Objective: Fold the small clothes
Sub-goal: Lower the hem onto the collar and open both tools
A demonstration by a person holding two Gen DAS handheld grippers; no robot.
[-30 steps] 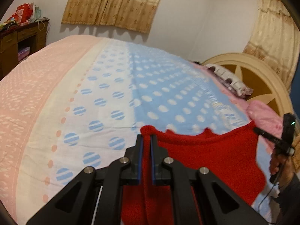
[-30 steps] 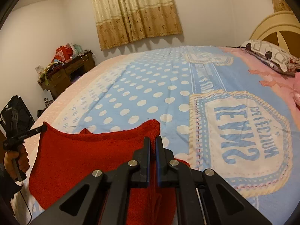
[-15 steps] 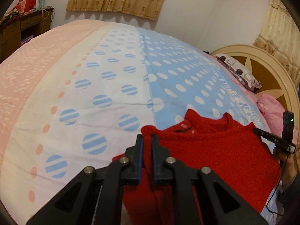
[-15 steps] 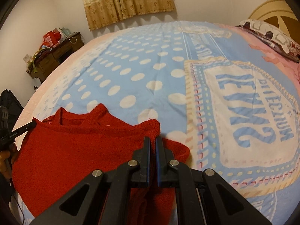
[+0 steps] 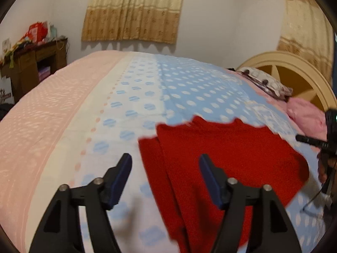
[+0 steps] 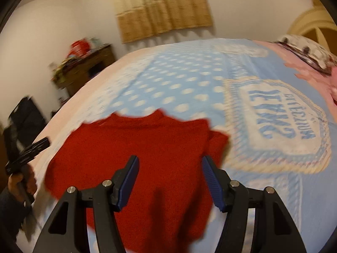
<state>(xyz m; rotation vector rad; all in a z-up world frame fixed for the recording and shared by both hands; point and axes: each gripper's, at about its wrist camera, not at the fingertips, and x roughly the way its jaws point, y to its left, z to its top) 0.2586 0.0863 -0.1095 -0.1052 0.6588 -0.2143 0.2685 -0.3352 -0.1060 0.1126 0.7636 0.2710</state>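
1. red knit sweater (image 5: 227, 154) is laid flat on the bed cover (image 5: 63, 130), collar toward the far side, with a narrow fold along each side edge.
2. the left gripper (image 5: 165, 166) is held wide open above the sweater's left edge, nothing gripped.
3. the right gripper (image 6: 170, 168) is likewise spread wide over the sweater, empty.
4. a pillow (image 5: 267, 82) is seen by the headboard (image 5: 294, 63).
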